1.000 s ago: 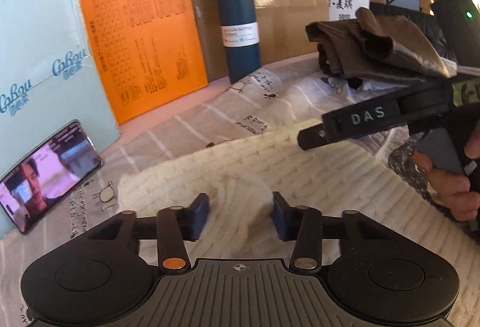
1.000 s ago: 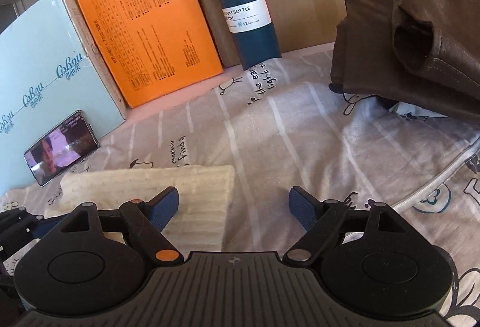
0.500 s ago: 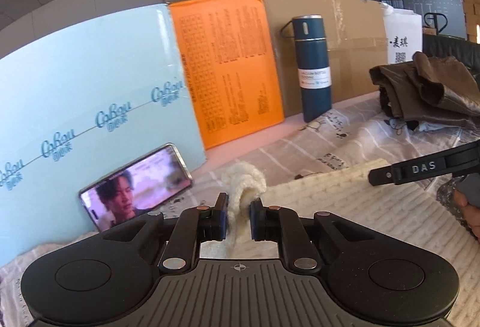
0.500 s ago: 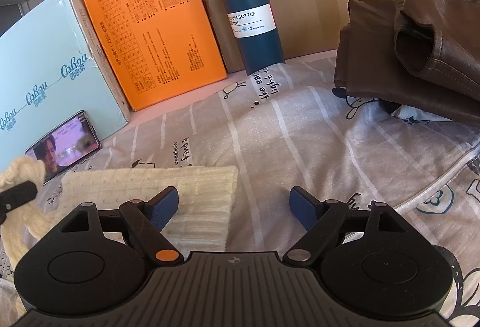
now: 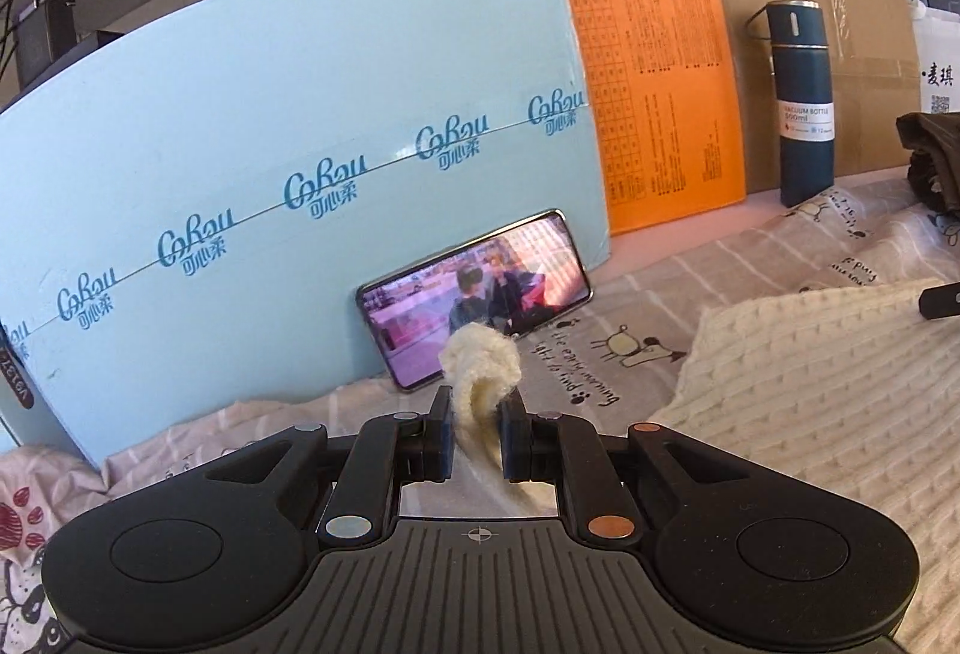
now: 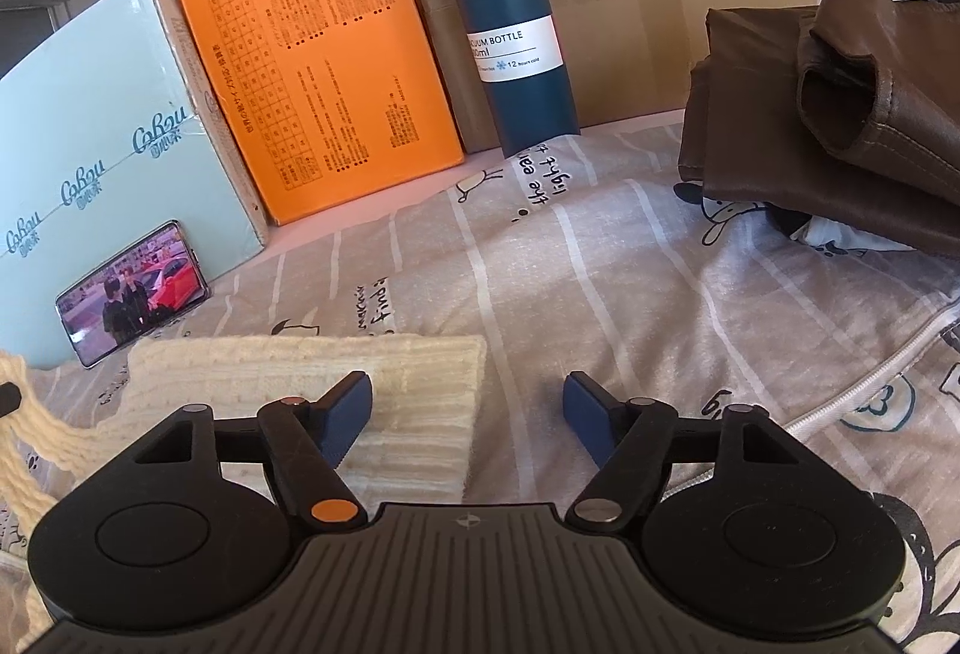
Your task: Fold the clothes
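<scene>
On the printed sheet [image 6: 630, 258], against the back row, stand the closed containers: a blue box [image 5: 252, 126], an orange box [image 6: 312, 54] just right of it, a cardboard box [image 6: 672, 42] behind, and a bottle [image 6: 510, 30] upright in front of the cardboard box with its lid on. Contents of all four cannot be seen. A phone [image 5: 474, 294] leans on the blue box, screen lit. A brown garment [image 6: 840, 114] lies bunched on the sheet, right of the bottle.

Task item: the knit [image 6: 414, 390], cream, lies flat on the sheet in front of the blue box and phone.

Left claw [image 5: 474, 438]: jaws pressed together on a gathered corner of the knit. The pinched corner stands above the fingertips and is lifted off the sheet; a strand of the knit runs from it back to the flat part, seen at the left edge of the right wrist view.

Right claw [image 6: 468, 408]: jaws spread and have just been closing. The left finger [image 6: 342, 414] sits over the knit's right end; contact cannot be told. The right finger [image 6: 594, 414] is over the bare sheet. The knit's right edge lies between them, with no pad pressing on it.
</scene>
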Demonstrator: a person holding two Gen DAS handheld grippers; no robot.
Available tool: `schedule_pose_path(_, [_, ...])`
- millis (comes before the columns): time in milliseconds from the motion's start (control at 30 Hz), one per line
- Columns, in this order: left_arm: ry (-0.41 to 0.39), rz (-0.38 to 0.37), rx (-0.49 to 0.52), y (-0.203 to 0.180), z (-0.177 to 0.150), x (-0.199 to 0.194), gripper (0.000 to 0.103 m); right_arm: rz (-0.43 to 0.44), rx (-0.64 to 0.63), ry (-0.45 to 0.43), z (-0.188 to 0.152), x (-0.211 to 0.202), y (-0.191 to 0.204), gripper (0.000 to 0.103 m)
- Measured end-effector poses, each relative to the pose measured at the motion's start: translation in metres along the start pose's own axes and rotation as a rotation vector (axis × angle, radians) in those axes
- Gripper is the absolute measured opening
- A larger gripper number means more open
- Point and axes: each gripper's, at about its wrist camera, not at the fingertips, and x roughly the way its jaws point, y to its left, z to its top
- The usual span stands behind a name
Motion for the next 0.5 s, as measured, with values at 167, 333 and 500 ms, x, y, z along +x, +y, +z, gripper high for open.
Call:
schedule_pose_path(167, [0.054,0.04,0.025,0.008,-0.011,0.014,0.017,0.009,0.003,-0.001,-0.001,0.001,-0.001,0.051])
schedule_pose_path(333, [0.141,0.006,-0.085,0.036,-0.019,0.028,0.035,0.035,-0.003,0.002,-0.002,0.001,0.0,0.037])
schedule_pose_path(500, [0.106,0.0,-0.248,0.068,-0.02,0.017,0.055,0.043,-0.029,-0.042,-0.002,-0.005,0.002,0.014])
